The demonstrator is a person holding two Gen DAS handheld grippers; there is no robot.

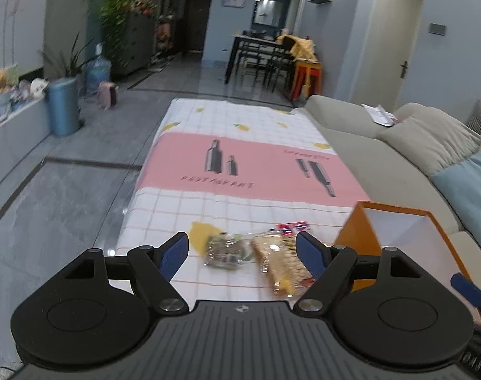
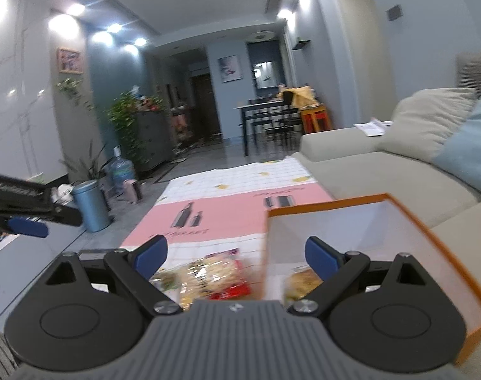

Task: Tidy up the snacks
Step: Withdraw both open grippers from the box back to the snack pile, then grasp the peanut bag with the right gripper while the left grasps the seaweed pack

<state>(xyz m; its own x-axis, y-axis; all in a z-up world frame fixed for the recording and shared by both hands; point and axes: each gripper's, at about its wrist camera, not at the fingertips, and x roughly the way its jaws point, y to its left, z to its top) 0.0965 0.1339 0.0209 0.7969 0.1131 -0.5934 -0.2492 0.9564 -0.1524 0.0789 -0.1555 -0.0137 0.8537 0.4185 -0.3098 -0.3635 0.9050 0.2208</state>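
Snacks on cloth w/ "RESTAURANT" print, orange box beside, both tongs agape

On the table, two snack packs lie side by side, the box at their three o'clock holding another snack. The sofa flanks the table at three o'clock.
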